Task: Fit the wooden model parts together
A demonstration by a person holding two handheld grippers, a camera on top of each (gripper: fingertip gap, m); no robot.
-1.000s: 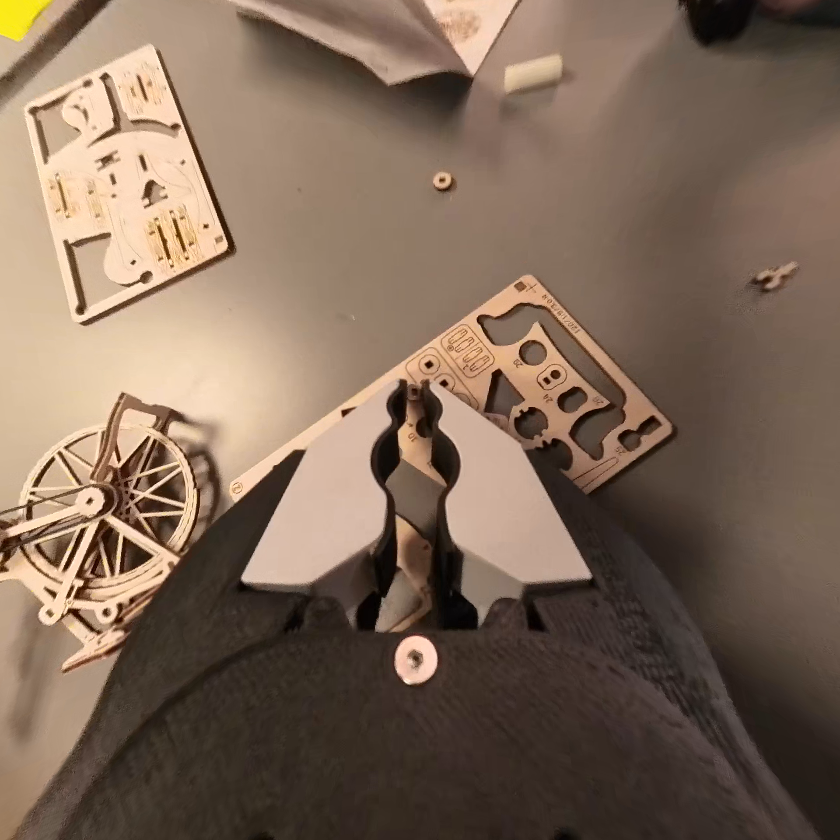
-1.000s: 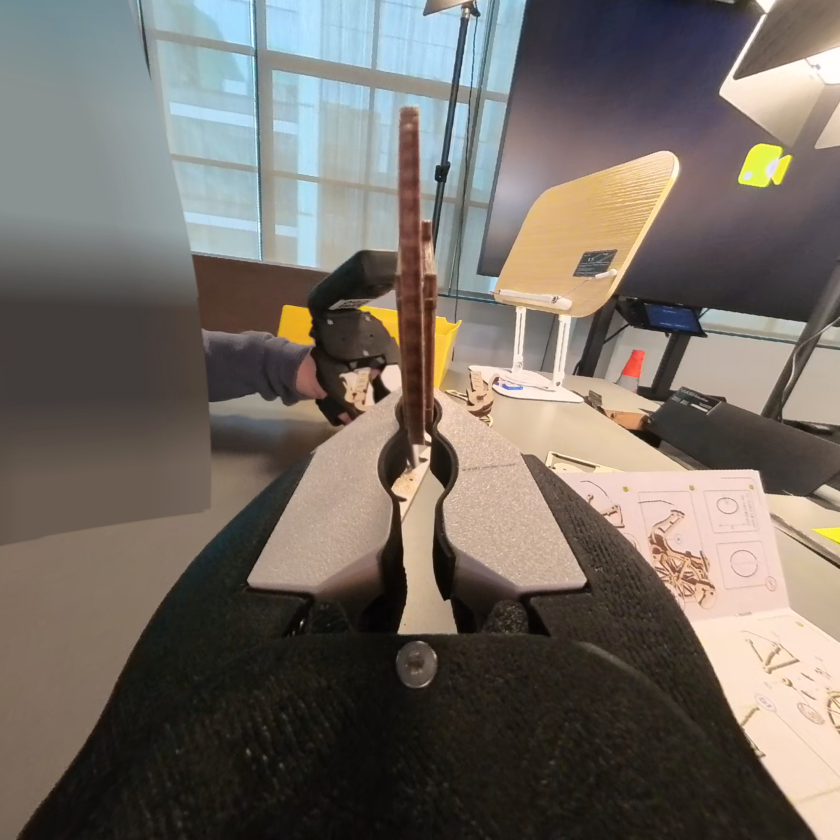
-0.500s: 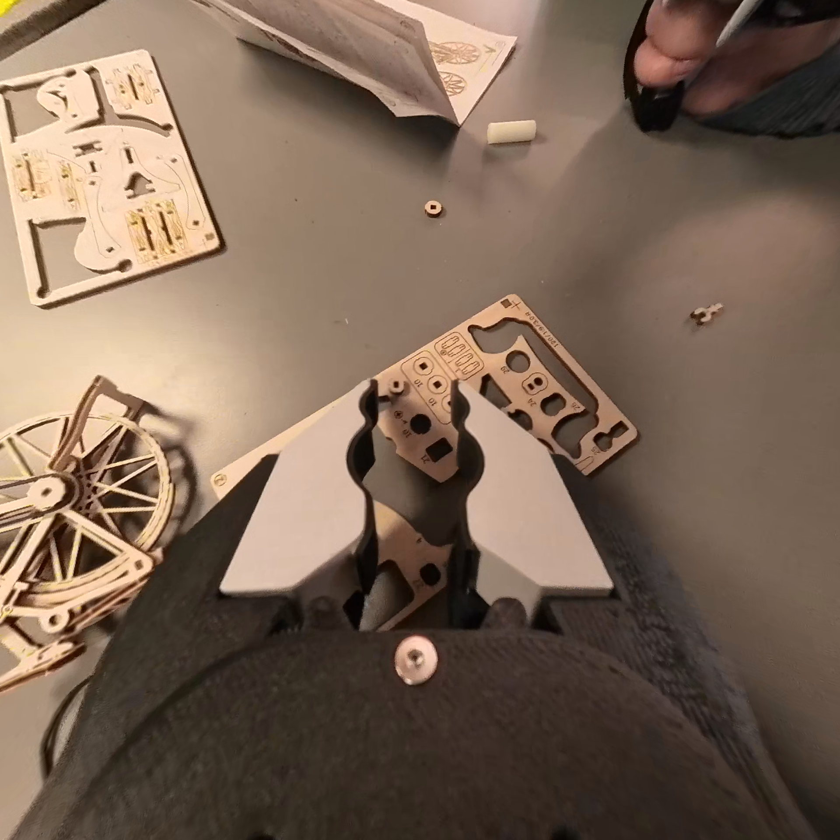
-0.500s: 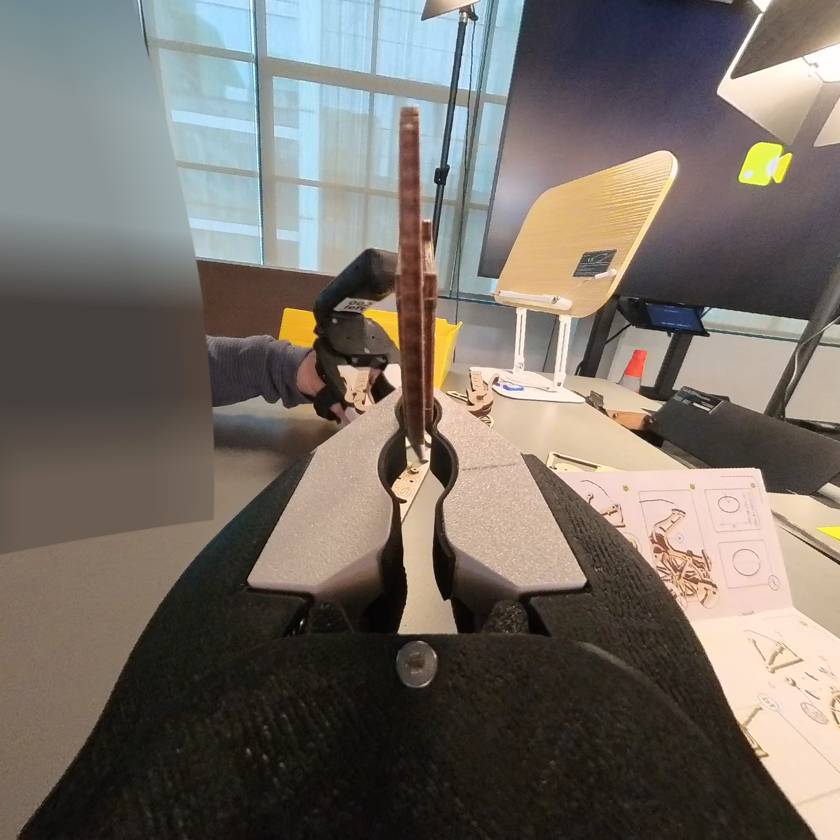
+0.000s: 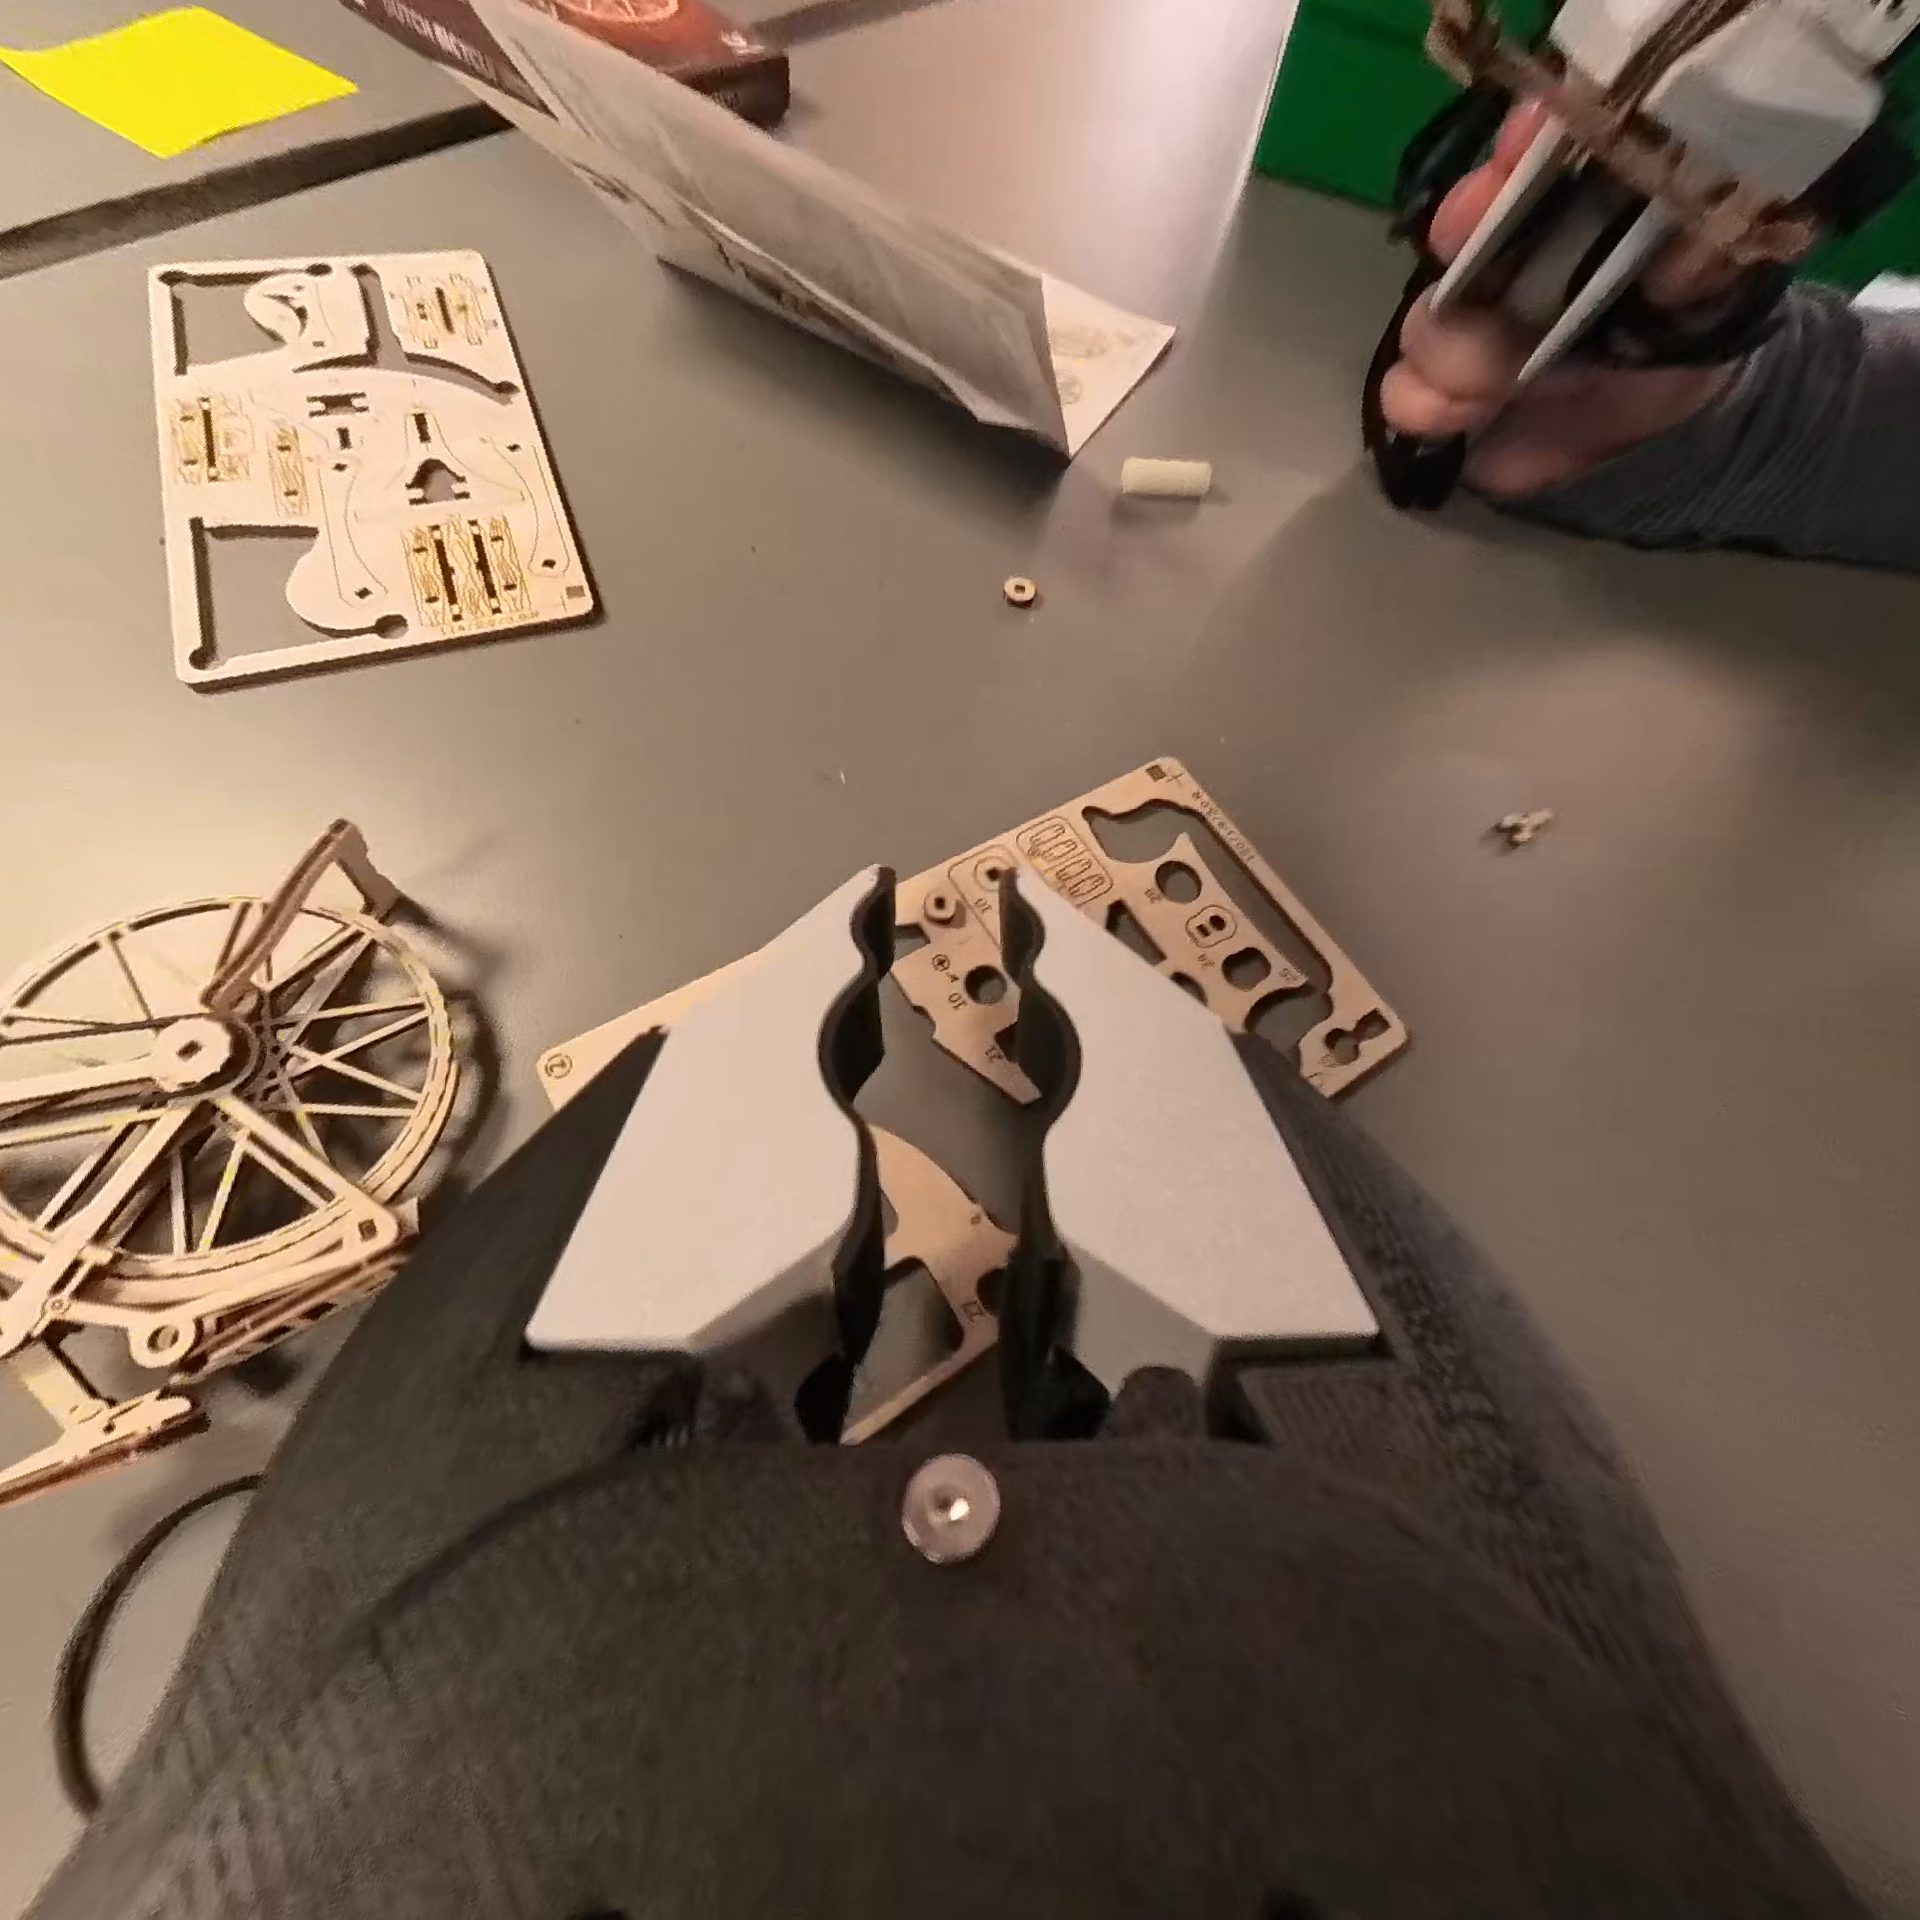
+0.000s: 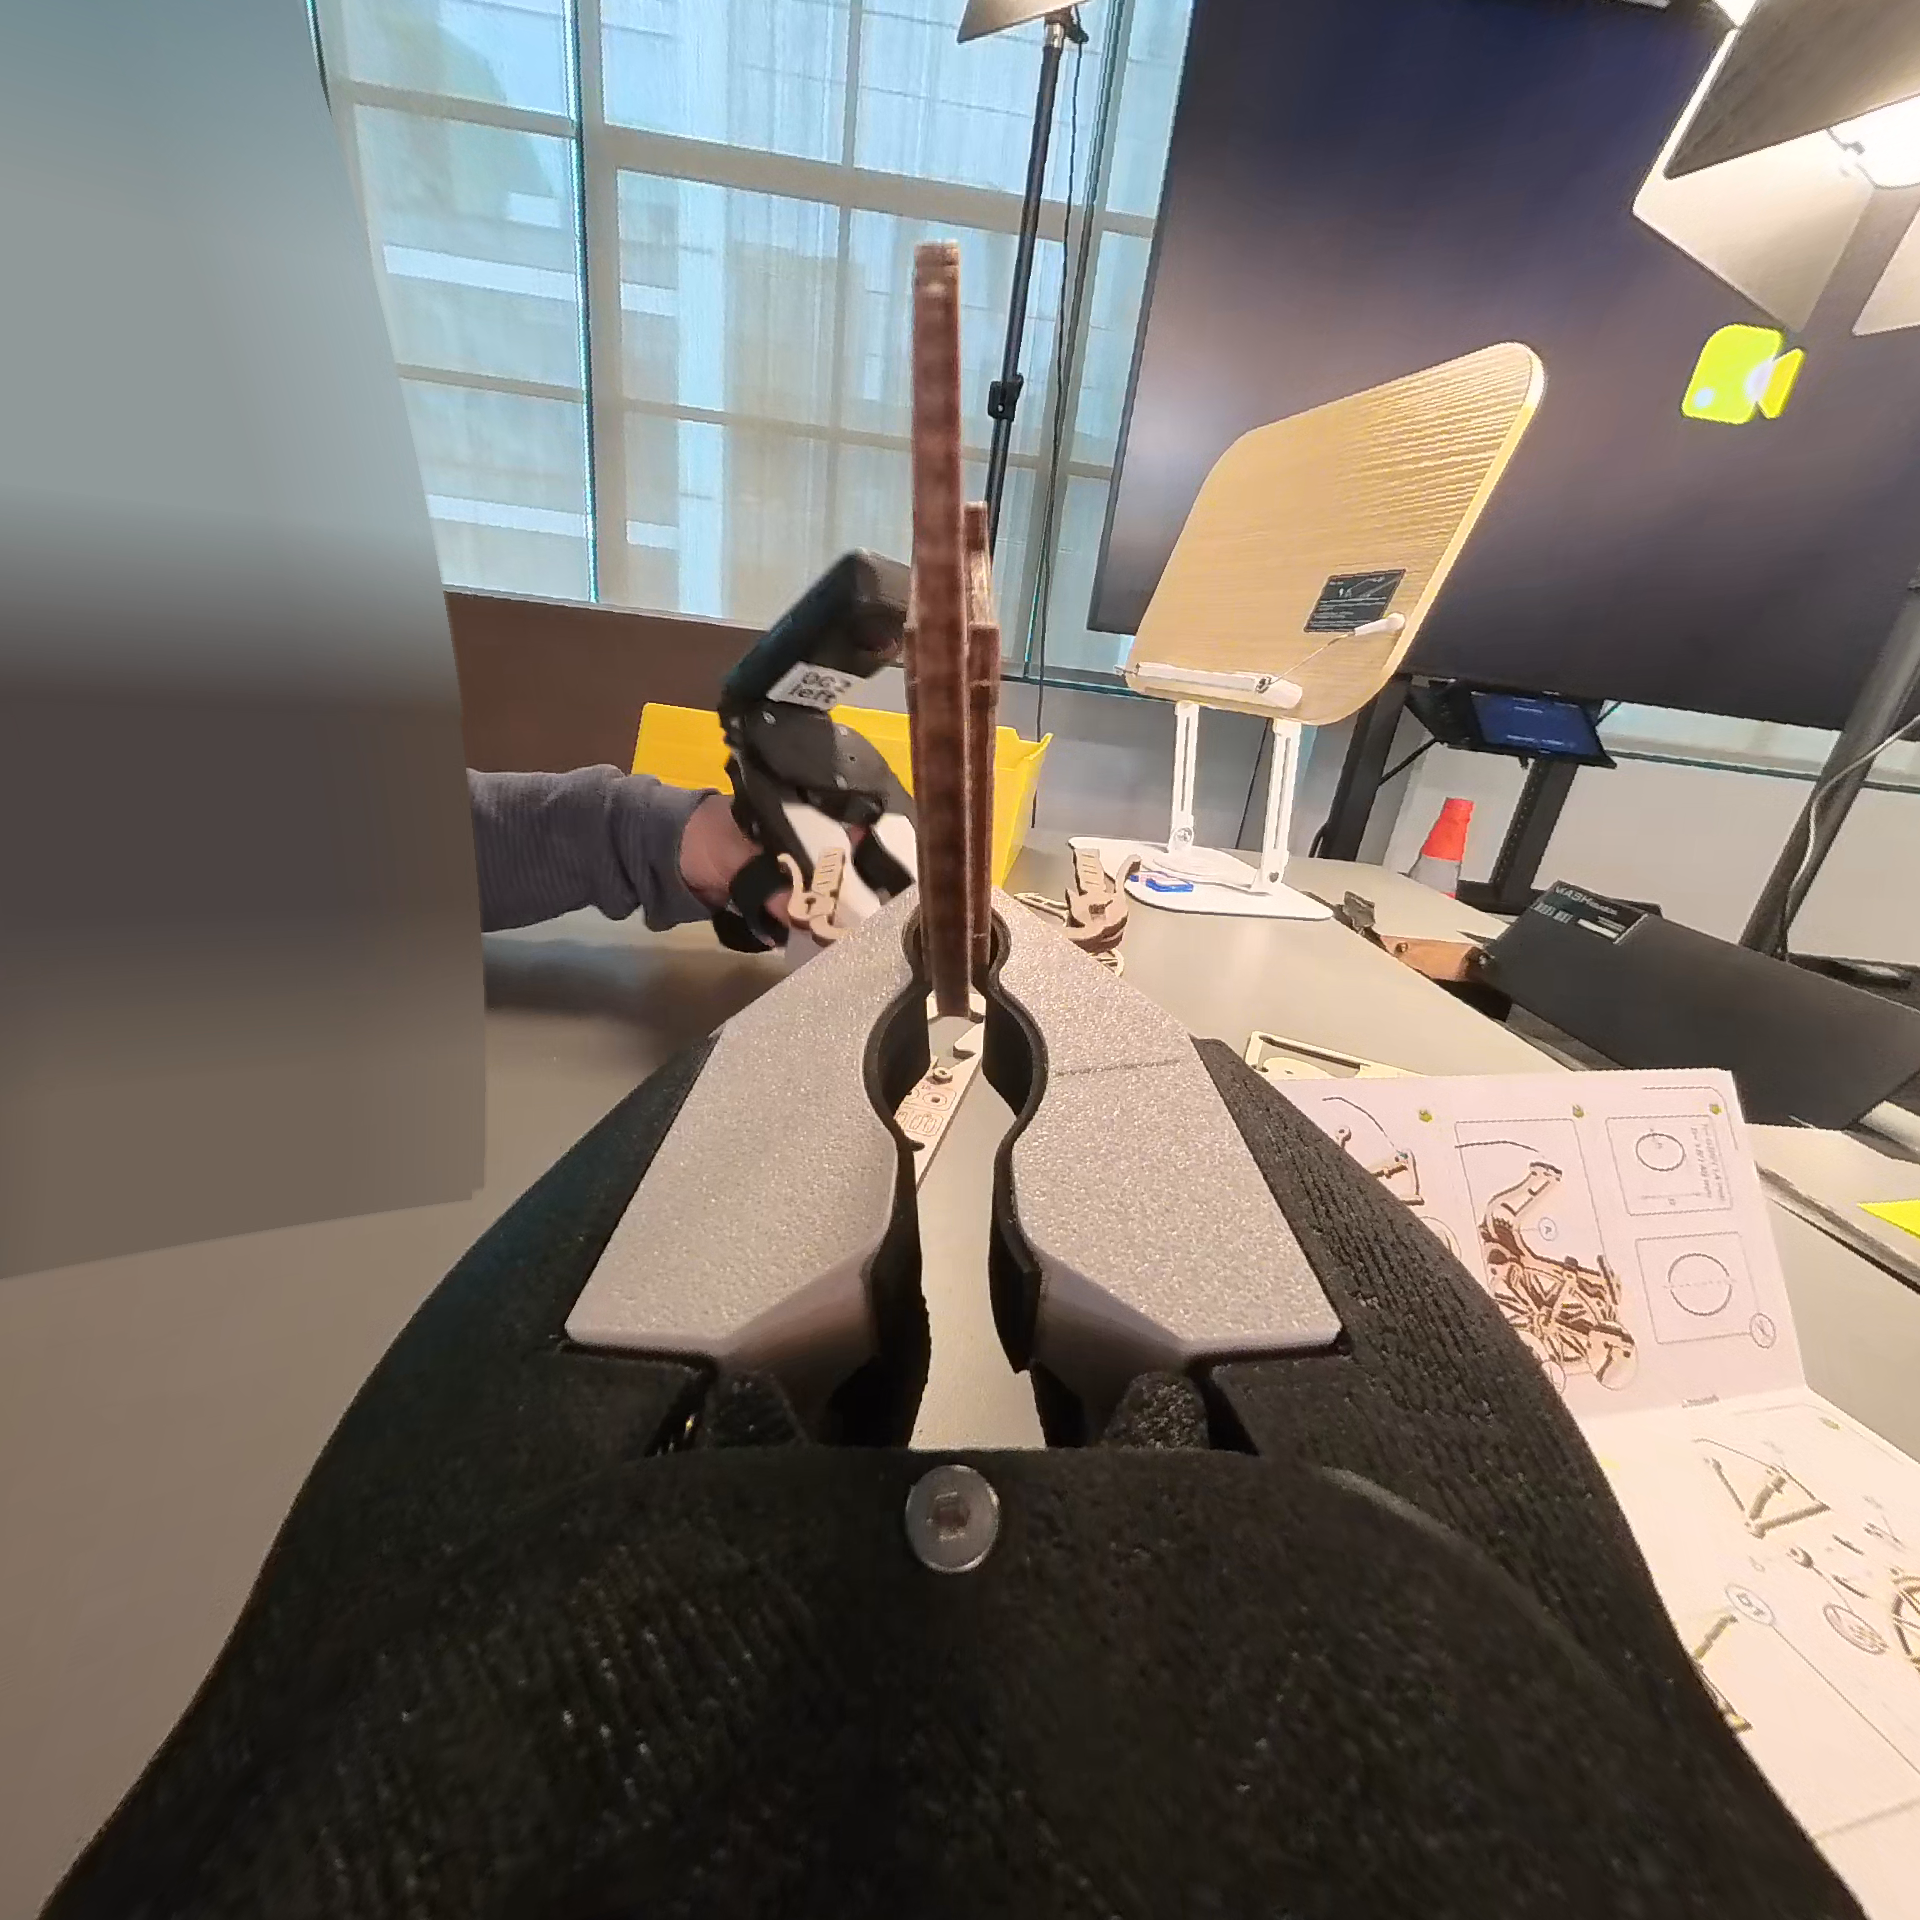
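My left gripper (image 5: 945, 894) is open and hangs above a laser-cut wooden sheet (image 5: 1226, 935) lying on the grey table; the sheet shows through the gap between the fingers. A built spoked wooden wheel assembly (image 5: 208, 1091) lies to its left. My right gripper (image 6: 951, 935) is shut on a flat wooden part (image 6: 935, 520), seen edge-on and standing up from the fingertips. The right gripper also shows far right in the left wrist view (image 5: 1662, 135). The left gripper shows beyond the part in the right wrist view (image 6: 821, 873), with a small wooden piece by its fingers.
A second wooden sheet (image 5: 353, 457) lies far left. An instruction booklet (image 5: 831, 229) stands folded at the back and shows in the right wrist view (image 6: 1558, 1247). A white peg (image 5: 1164, 480), a small washer (image 5: 1023, 590) and a tiny bit (image 5: 1522, 828) lie loose. A yellow bin (image 6: 1018, 769) stands behind.
My left gripper has opened from nearly shut and pulled up and back from the sheet. The right gripper has come into the left wrist view. The right gripper still holds its part.
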